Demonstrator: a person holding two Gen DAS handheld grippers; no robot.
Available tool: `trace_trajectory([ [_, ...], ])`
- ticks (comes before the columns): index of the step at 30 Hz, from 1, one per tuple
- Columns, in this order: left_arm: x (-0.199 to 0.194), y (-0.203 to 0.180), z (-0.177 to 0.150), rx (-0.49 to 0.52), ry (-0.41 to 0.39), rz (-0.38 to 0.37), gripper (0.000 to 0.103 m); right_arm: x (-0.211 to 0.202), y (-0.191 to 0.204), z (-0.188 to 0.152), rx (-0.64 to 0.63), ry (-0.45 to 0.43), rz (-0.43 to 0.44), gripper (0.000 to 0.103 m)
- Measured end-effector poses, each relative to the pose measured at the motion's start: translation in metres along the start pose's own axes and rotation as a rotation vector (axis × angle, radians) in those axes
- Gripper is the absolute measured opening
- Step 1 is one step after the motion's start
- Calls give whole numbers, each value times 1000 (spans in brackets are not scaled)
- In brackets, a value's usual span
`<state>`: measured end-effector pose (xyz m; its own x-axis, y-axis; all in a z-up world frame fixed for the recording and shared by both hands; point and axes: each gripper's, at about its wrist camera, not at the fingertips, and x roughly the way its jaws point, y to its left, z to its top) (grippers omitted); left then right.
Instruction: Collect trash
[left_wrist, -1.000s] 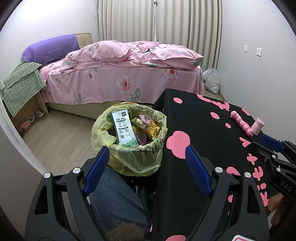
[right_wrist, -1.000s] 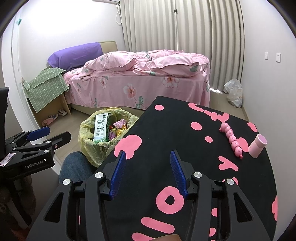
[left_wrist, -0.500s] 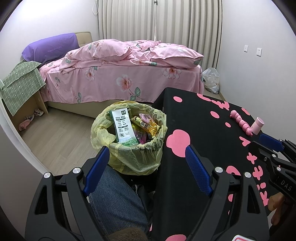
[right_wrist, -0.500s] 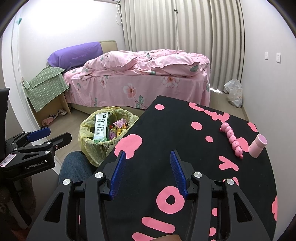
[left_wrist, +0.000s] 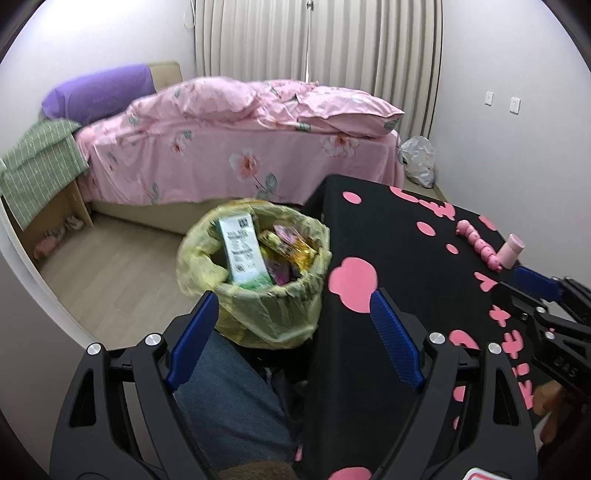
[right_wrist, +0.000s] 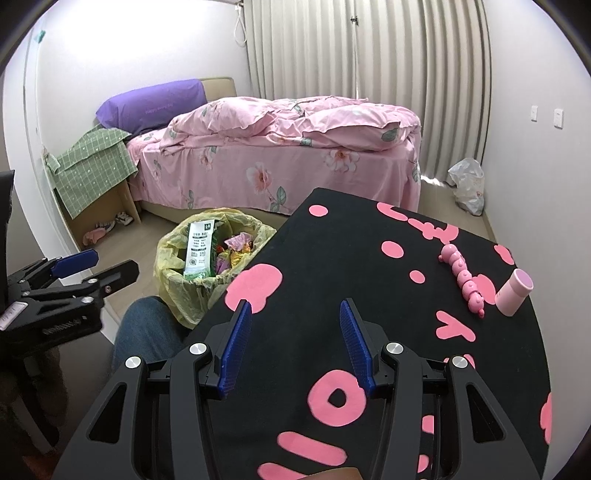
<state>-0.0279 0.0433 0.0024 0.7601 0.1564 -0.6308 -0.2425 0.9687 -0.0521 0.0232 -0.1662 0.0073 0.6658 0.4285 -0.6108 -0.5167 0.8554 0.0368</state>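
A bin lined with a yellow bag (left_wrist: 258, 317) (right_wrist: 173, 280) stands on the floor at the left edge of the black table with pink marks (left_wrist: 406, 240) (right_wrist: 332, 258). It holds a green and white carton (left_wrist: 243, 254) (right_wrist: 199, 254) and several snack wrappers (left_wrist: 291, 251). My left gripper (left_wrist: 293, 314) is open and empty, low over the bin's near side and my knee. My right gripper (right_wrist: 295, 321) is open and empty above the table. A pink caterpillar toy (right_wrist: 461, 277) (left_wrist: 478, 245) and a pink cylinder (right_wrist: 514, 291) (left_wrist: 511, 251) lie on the table's right side.
A bed with a pink floral cover (left_wrist: 236, 147) (right_wrist: 280, 155) stands behind. A green checked cloth drapes a cardboard box (left_wrist: 40, 170) at left, with shoes below it. A white plastic bag (right_wrist: 467, 184) (left_wrist: 417, 158) lies by the curtain. My jeans-clad knee (left_wrist: 229, 387) is beside the bin.
The left wrist view has shifted slightly, with the bin now a little further right and blurred by motion. The right gripper has stayed in place. Both grippers stay open.
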Motion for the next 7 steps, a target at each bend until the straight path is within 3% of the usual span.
trace_trajectory([
  [3, 11, 2, 0, -28, 48, -33, 80, 14, -39, 2, 17, -1, -53, 47],
  [7, 32, -8, 2, 2, 69, -23, 80, 49, -133, 7, 38, 13, -194, 47],
])
